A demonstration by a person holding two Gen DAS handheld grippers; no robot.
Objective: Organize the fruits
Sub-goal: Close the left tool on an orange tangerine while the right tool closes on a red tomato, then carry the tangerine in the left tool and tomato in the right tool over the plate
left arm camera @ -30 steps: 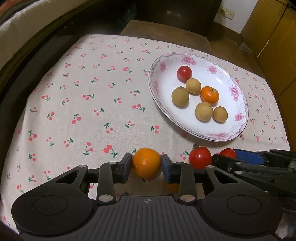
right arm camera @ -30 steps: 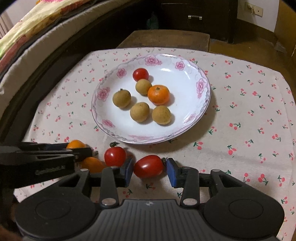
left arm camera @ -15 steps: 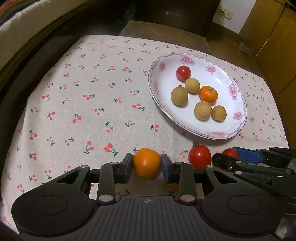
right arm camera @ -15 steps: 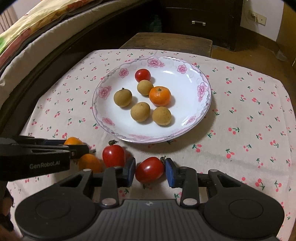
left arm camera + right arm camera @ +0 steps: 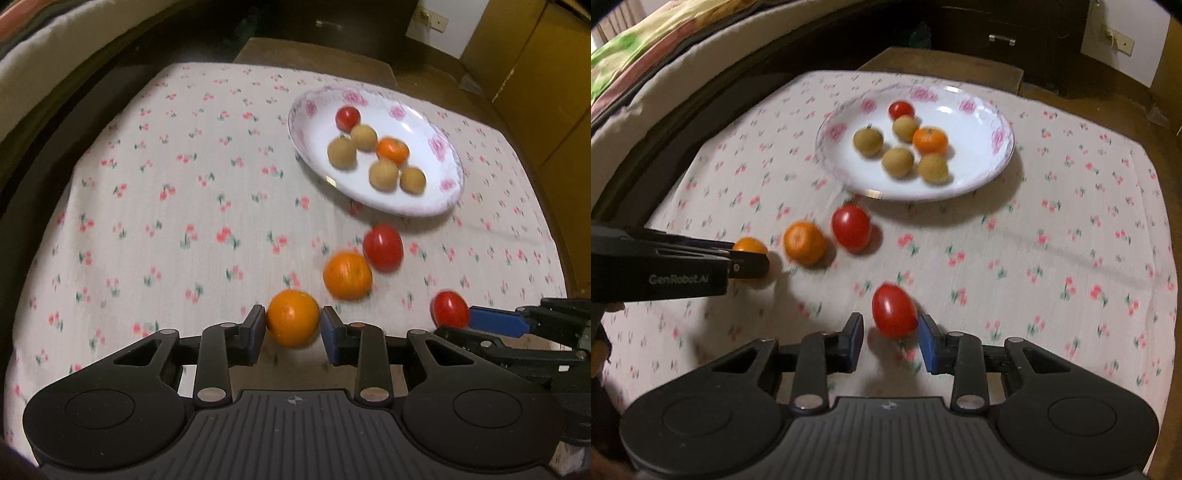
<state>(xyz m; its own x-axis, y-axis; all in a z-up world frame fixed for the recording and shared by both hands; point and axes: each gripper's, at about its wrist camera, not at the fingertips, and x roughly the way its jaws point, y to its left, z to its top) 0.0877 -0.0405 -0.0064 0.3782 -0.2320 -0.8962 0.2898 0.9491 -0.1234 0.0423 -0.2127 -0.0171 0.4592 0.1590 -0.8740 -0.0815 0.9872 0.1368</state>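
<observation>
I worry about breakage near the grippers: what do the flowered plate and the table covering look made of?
The plate looks like glazed ceramic or porcelain, though melamine is possible: glossy white with highlights and a printed pink floral rim. The table covering looks like woven cotton-type cloth: matte, with a faint ribbed weave and small printed cherries.

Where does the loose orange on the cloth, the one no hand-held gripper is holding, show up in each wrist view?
Left wrist: the loose orange sits right of centre.
Right wrist: it lies left of centre.
Shared landmark: the red tomato on the cloth beside it, towards the floral plate.
</observation>
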